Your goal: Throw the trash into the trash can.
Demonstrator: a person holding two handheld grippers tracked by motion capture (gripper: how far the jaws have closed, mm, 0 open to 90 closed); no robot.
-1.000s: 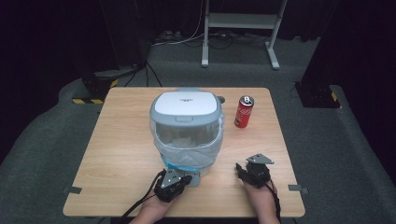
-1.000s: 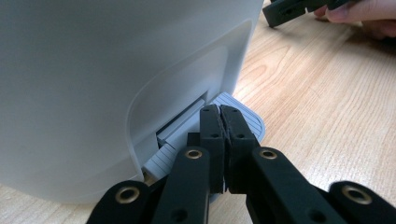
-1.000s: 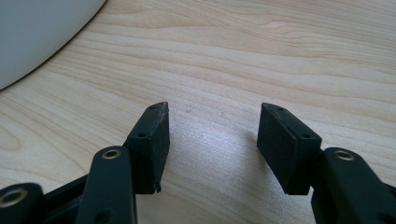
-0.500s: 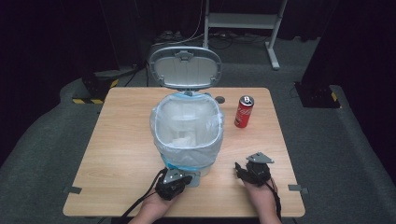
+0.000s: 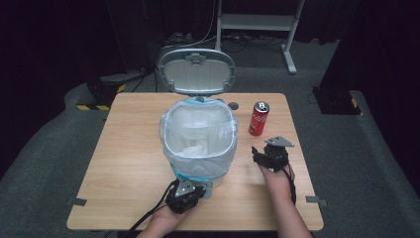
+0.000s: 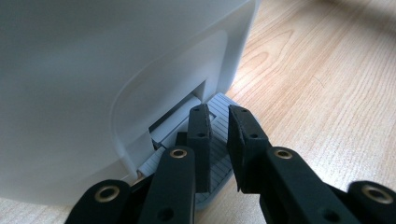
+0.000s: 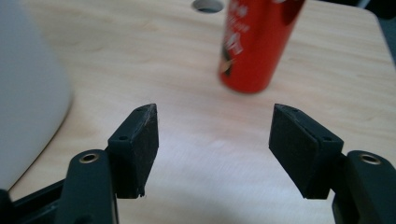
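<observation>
A white pedal bin [image 5: 198,144] lined with a clear bag stands mid-table, its grey lid [image 5: 196,72] raised upright behind it. My left gripper [image 5: 190,187] sits at the bin's front foot. In the left gripper view, my left gripper [image 6: 218,114] rests its tips on the ribbed grey pedal [image 6: 219,177]. Its jaws have just been opening and stand a little apart, nothing between them. A red soda can [image 5: 258,119] stands upright to the right of the bin. My right gripper [image 5: 258,154] hovers open just short of the can [image 7: 257,42]. Its jaws have been widening and are empty.
The wooden table [image 5: 129,148] has bare surface left of the bin and along the front edge. A round cable hole [image 5: 233,105] lies behind the can. Beyond the table are dark floor, cables and a white stand [image 5: 257,22].
The bin's lid went from shut to fully raised. My right gripper moved away from the person toward the can and lifted. My left gripper stayed at the pedal.
</observation>
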